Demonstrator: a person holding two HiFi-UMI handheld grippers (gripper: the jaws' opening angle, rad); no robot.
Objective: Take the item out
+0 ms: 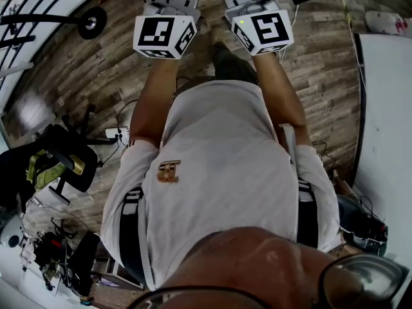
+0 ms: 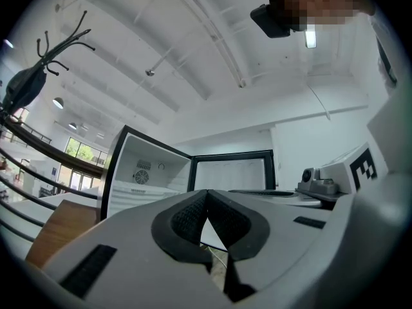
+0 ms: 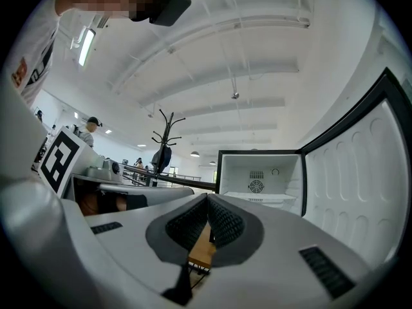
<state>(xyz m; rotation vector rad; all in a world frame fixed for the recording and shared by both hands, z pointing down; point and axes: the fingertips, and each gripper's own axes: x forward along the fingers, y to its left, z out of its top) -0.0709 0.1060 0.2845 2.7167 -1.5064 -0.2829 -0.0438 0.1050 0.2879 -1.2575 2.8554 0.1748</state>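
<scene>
A white fridge (image 2: 147, 174) stands ahead with its door (image 2: 230, 172) swung wide open. In the right gripper view the same fridge (image 3: 257, 179) shows a bare white compartment with a round vent, its door (image 3: 353, 184) at the right. No loose item shows inside. My left gripper (image 2: 207, 194) is shut, tips touching, nothing between them. My right gripper (image 3: 207, 199) is shut the same way. Both are tilted upward, well short of the fridge. In the head view only their marker cubes show, left (image 1: 164, 35) and right (image 1: 264, 29), held out in front of the person's chest.
A coat stand (image 3: 165, 141) rises left of the fridge, by a dark railing (image 2: 45, 148). A wooden surface (image 2: 59, 228) lies low at the left. On the wood floor are a black chair (image 1: 63, 159) at the left and a white table (image 1: 386, 108) at the right.
</scene>
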